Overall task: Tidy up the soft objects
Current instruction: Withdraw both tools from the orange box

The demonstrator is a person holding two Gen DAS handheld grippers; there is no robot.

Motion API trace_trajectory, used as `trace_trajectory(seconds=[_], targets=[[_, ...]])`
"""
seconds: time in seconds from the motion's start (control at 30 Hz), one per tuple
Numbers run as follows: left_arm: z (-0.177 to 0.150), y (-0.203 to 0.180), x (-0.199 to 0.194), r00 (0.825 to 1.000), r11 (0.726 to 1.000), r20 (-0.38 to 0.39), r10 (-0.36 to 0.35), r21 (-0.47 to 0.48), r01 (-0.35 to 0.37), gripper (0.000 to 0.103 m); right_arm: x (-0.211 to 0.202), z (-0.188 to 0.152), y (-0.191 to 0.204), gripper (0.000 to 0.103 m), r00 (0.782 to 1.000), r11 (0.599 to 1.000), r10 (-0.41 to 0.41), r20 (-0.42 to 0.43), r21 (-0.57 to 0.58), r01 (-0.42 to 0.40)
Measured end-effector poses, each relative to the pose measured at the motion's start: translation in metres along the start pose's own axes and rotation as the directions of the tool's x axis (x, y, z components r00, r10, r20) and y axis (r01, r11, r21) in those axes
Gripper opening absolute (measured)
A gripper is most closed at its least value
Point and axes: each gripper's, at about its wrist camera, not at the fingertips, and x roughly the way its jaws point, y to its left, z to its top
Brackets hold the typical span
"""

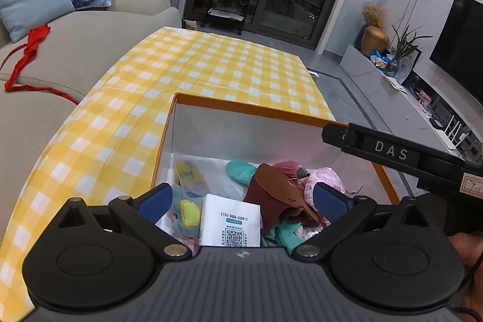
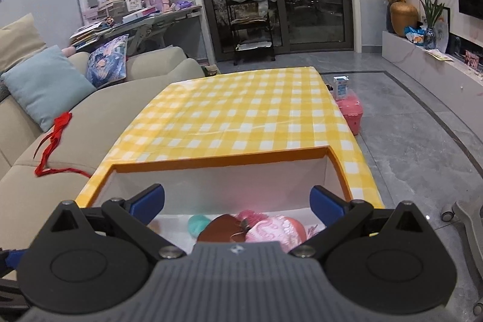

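Both grippers, left (image 1: pixel 241 198) and right (image 2: pixel 237 199), gape fully, holding nothing, over the orange box (image 1: pixel 256 110). Soft pile (image 1: pixel 280 192) inside: light, limp, likely slippery. I'd pinch the brown cap (image 1: pixel 273 186) at its stiff brim.

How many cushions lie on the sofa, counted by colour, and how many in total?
Light blue cushion: 1
Printed blue cushion: 1
Beige cushion: 1
Total: 3 in view on the sofa.
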Motion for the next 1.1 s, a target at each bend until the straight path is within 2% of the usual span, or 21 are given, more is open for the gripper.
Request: trace_trajectory(seconds=[0.17, 0.33, 0.5, 0.6, 0.8, 0.93, 1.1], targets=[[0.0, -0.003, -0.013, 1.0, 1.0, 0.001, -0.017, 0.01, 0.017, 0.103, -0.023, -0.005, 0.012, 0.1, 1.0, 0.999, 0.004, 0.02, -0.032, -0.004], [-0.003, -0.017, -0.031, 1.0, 0.995, 0.006, 0.026, 0.099, -0.027, 0.103, -0.047, -0.01, 0.017, 0.1, 1.0, 0.998, 0.007, 0.025, -0.07, -0.005], [-0.007, -0.022, -0.055, 0.998, 0.994, 0.046, 0.034, 0.106, -0.039, 0.103, -0.08, -0.013, 0.02, 0.1, 0.998, 0.998, 0.038, 0.048, -0.046, -0.035], [-0.009, -0.022, -0.074, 0.996, 0.993, 0.087, 0.038, 0.105, -0.048, 0.103, -0.106, -0.015, 0.022, 0.1, 0.995, 0.997, 0.081, 0.053, -0.011, -0.081], [-0.012, -0.027, -0.116, 0.986, 0.979, 0.151, 0.065, 0.182, -0.092, 0.103, -0.165, -0.026, 0.021, 0.1, 0.989, 0.995, 0.095, 0.113, 0.005, -0.096], [-0.023, -0.024, -0.143, 0.975, 0.98, 0.2, 0.095, 0.154, -0.127, 0.103, -0.196, -0.038, 0.014, 0.1, 0.987, 0.993, 0.094, 0.129, 0.054, -0.102], [-0.037, -0.015, -0.169, 0.96, 0.982, 0.254, 0.121, 0.111, -0.153, 0.103, -0.223, -0.062, 0.015, 0.1, 0.989, 0.997, 0.074, 0.127, 0.014, -0.076]])
